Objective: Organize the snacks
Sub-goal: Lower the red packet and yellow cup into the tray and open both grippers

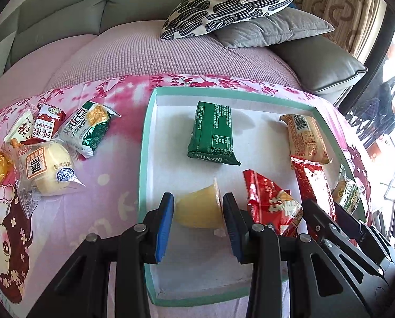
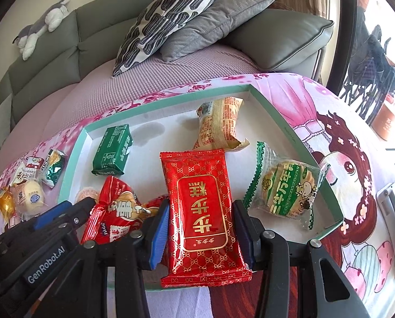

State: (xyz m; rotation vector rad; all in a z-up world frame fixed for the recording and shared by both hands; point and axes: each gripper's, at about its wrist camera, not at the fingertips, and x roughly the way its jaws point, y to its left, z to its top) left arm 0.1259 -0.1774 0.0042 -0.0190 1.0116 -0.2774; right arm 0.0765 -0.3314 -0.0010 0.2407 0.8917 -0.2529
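Clearly the job is about halfway: a heap of loose snacks [image 1: 46, 145] lies on the pink cartoon cloth [image 1: 110, 185] at the far left, well apart from the mint-rimmed tray [image 1: 144, 143], which already holds several packets.

Moving right into the tray, the left gripper [image 1: 197, 209] has its jaws clamped on a yellow jelly cup [image 1: 198, 208], lying on its side low over the white tray floor near the front left corner. To finish this placement well, I judge it best to lower the cup until it rests on the floor, then part the jaws only slightly, since a round cup on its side may roll. Beyond it sits a green packet [image 1: 213, 135], with the crumpled red bag [image 1: 271, 206] just to the cup's right, so there is little spare room on that side.

Further right, the right gripper [image 2: 200, 228] has its jaws closed on the flat red cake packet [image 2: 201, 212], held over the tray's front edge. It wants setting down flat between the crumpled red bag and the green-edged biscuit pack [image 2: 287, 188], beside them rather than on top. The tan packet [image 2: 216, 127] behind leaves room.
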